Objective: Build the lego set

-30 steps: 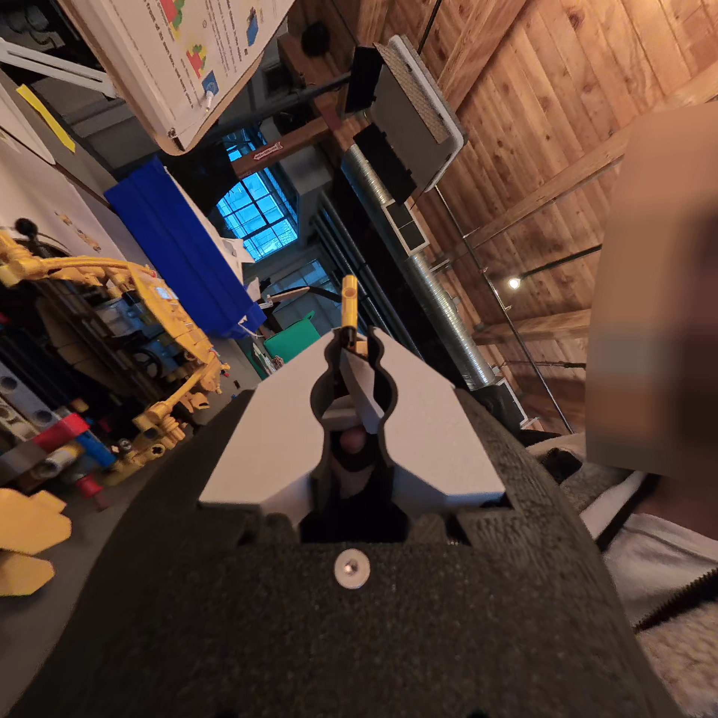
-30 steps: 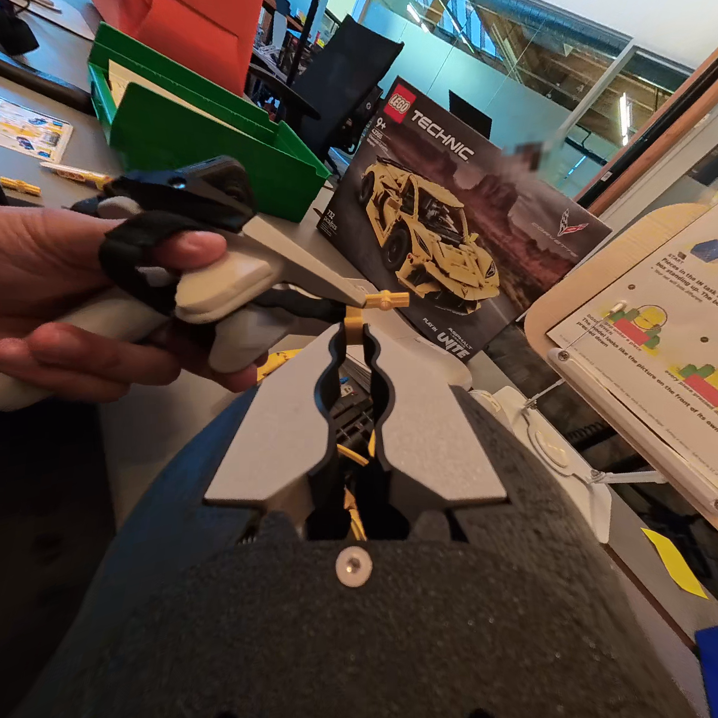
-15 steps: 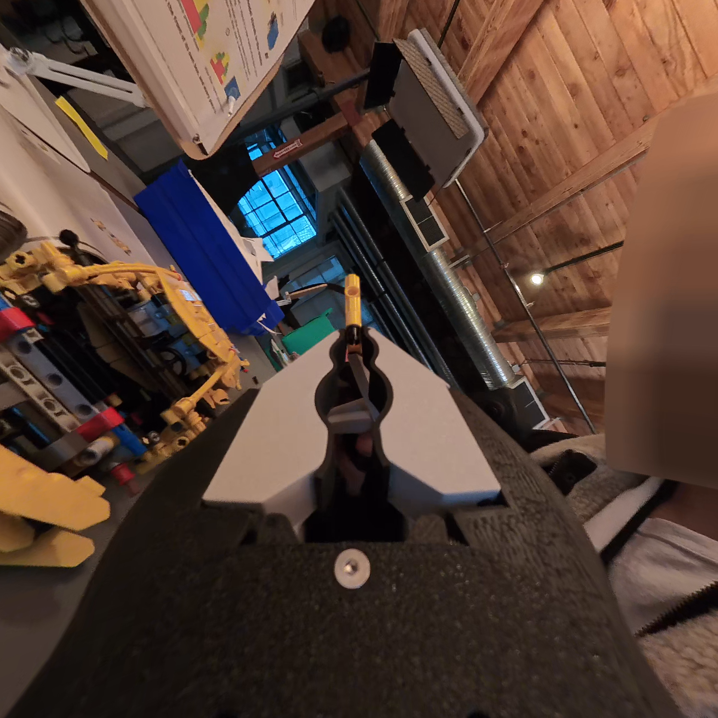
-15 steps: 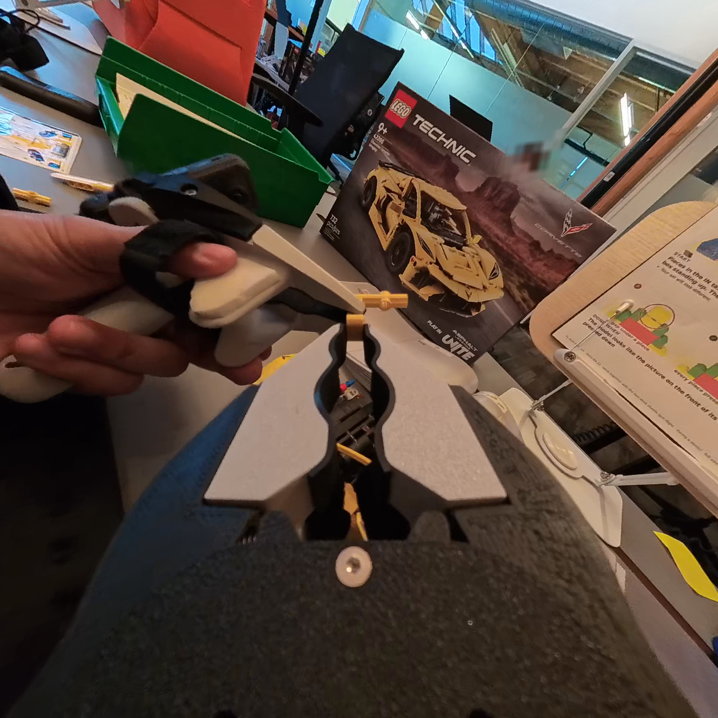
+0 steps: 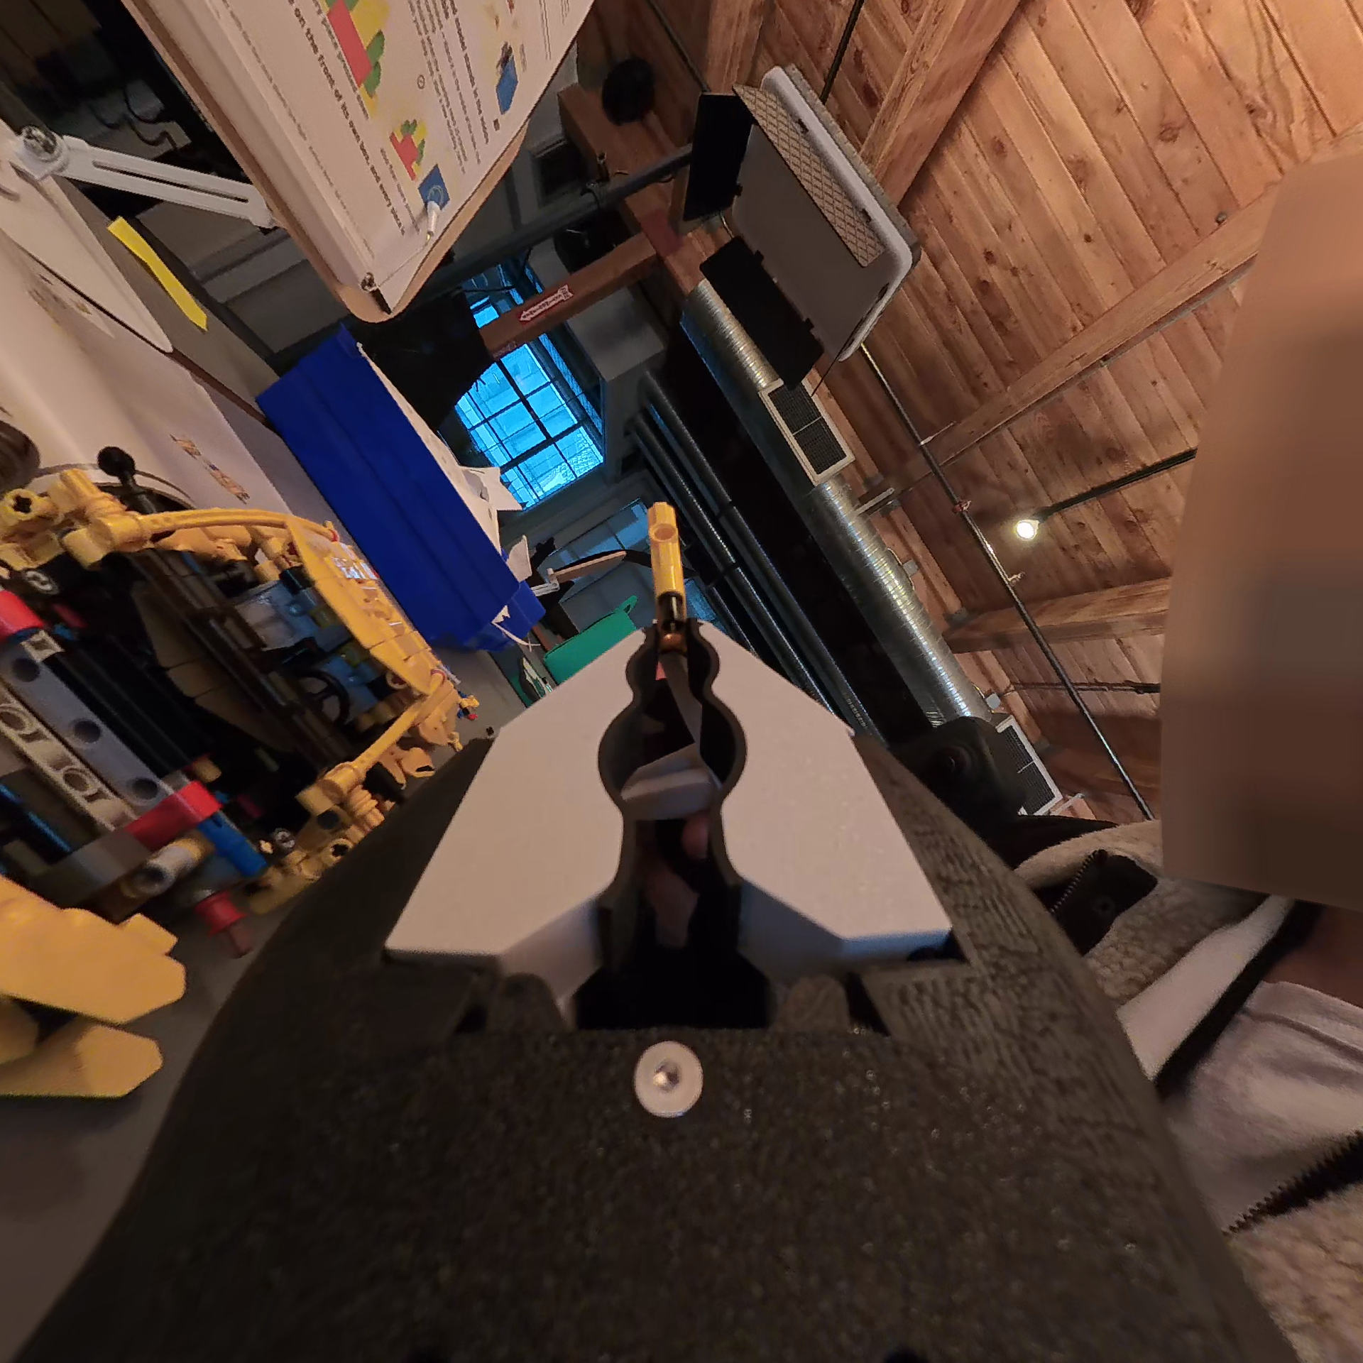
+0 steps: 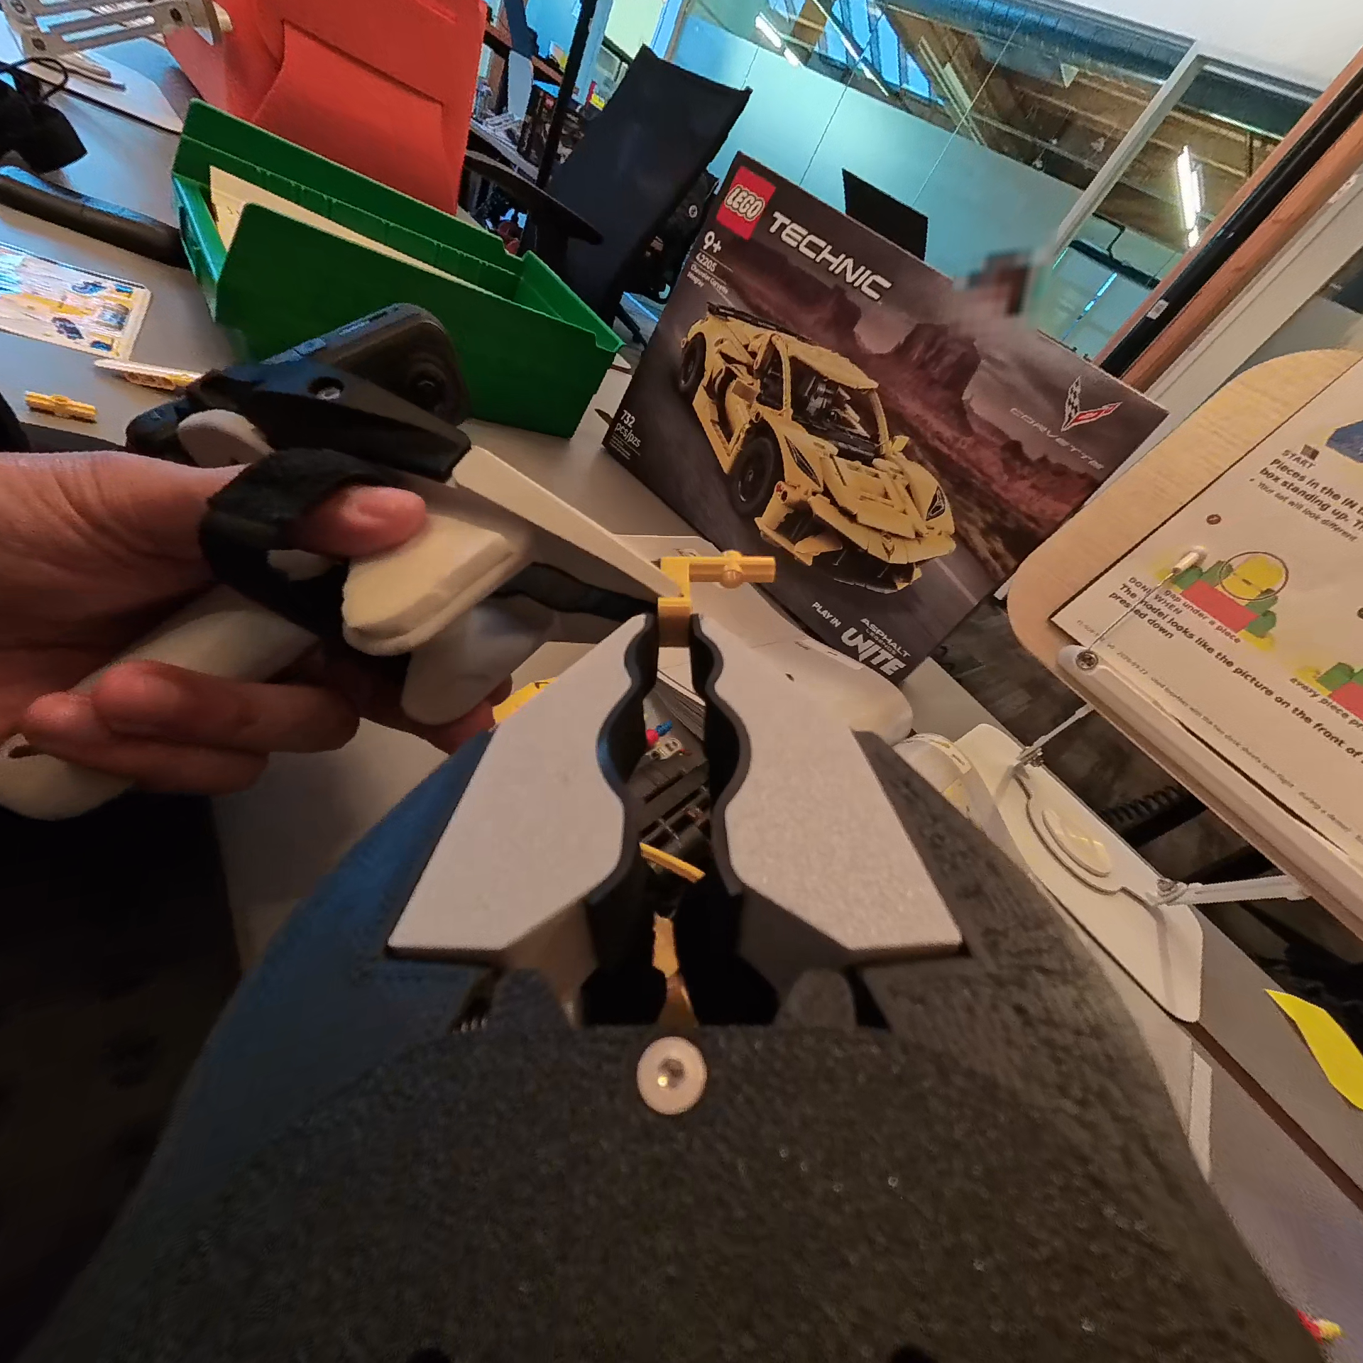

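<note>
Two hand-held grippers meet in mid-air above the surface (image 6: pixel 354 782), each clamped on a small yellow piece. The right hand-held gripper (image 6: pixel 675 627) has its jaws pressed together on a short yellow connector (image 6: pixel 673 611) that juts from the tips. The left hand-held gripper (image 6: pixel 656 583), held in a hand (image 6: pixel 133 590) that enters from the left, pinches a yellow cross-shaped pin piece (image 6: pixel 719 571) at its tapered tips. Compared with a second ago, the two pieces have closed from a slight offset to contact, the cross piece now lying directly over the connector's top end. Whether they have actually seated cannot be told from either view. In the left wrist view the same piece (image 5: pixel 666 549) stands up from the closed jaws against the ceiling (image 5: pixel 1032 221), and that camera has tilted a little, bringing more of the partly built yellow model (image 5: pixel 221 634) into view at left. The model rests on the surface, well apart from the mating pieces, as does the set's box (image 6: pixel 870 413) propped behind them. The joining step appears to be at the press-together stage; alignment of the two axes is the likely risk.
</note>
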